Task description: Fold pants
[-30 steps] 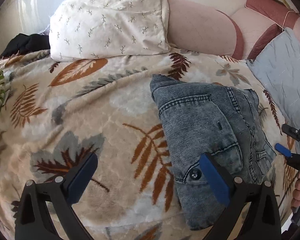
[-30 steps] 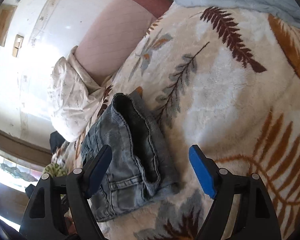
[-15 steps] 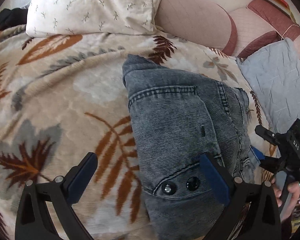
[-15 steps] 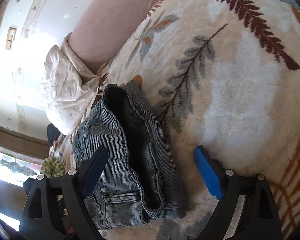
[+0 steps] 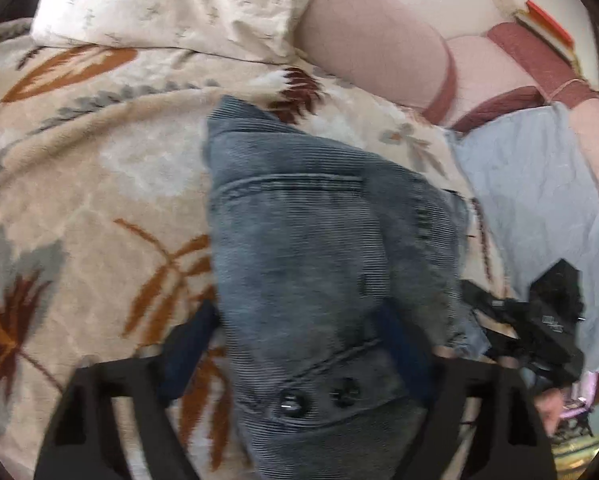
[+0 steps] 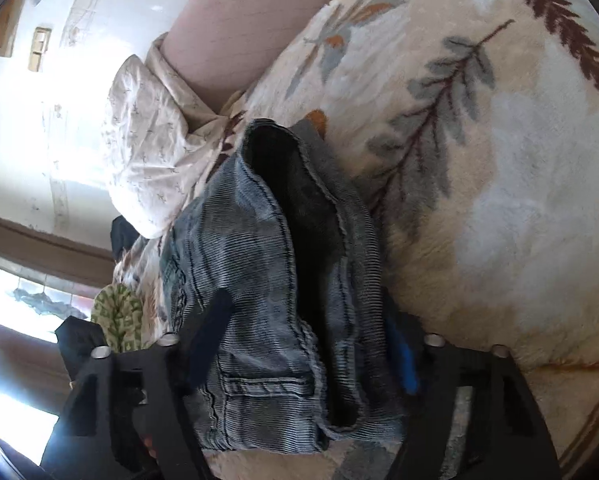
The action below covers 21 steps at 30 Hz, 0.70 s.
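Already the pants (image 5: 315, 264) sit in a small folded stack on the leafy blanket (image 5: 91, 184). Both tongs have just been closing. The left gripper (image 5: 299, 348) and right gripper (image 6: 303, 340) each straddle one end, but whether they pinch yet is unclear. Little folding seems left. Farther back lies a pillow (image 5: 179, 4).

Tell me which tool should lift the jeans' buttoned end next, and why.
Left. The left tool straddles the jeans just above the two buttons, its jaws having just been closing around the denim. The right tool straddles the opposite edge.
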Each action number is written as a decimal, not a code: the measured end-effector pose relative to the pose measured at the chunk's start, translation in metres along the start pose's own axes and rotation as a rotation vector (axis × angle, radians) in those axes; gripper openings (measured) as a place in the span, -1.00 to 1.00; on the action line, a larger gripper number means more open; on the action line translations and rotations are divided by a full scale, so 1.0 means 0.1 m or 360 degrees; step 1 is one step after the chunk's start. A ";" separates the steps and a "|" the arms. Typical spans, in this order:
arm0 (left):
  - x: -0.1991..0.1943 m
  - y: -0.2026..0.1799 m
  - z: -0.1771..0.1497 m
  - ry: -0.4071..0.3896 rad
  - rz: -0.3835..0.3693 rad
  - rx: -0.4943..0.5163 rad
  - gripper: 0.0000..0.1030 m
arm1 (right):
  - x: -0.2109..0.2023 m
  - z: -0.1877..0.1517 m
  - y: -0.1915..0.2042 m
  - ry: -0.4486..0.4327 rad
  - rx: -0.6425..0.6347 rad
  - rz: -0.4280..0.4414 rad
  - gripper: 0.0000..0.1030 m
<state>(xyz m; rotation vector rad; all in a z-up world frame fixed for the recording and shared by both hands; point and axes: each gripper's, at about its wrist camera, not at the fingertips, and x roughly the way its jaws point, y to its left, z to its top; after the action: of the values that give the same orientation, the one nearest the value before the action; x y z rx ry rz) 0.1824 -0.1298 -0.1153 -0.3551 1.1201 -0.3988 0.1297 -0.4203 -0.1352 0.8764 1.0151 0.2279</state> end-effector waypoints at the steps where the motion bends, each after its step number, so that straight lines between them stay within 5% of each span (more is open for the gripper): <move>1: -0.01 -0.02 0.00 -0.0011 0.0011 0.0011 0.45 | 0.00 0.00 -0.02 0.0004 0.0008 0.0000 -0.02; 9: -0.14 -0.06 -0.01 -0.0079 0.0026 0.0052 -0.32 | -0.02 -0.05 0.13 -0.0003 -0.0046 -0.0043 -0.48; 21: -0.72 0.13 0.10 -0.0210 0.0059 0.0021 -0.48 | -0.06 -0.21 0.74 -0.0030 -0.0271 0.0117 -0.63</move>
<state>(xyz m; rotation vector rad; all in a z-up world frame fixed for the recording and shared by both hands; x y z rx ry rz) 0.1655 -0.0833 -0.0604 -0.3435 0.9932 -0.3449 0.1251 -0.3646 -0.0824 0.7598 0.9323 0.3623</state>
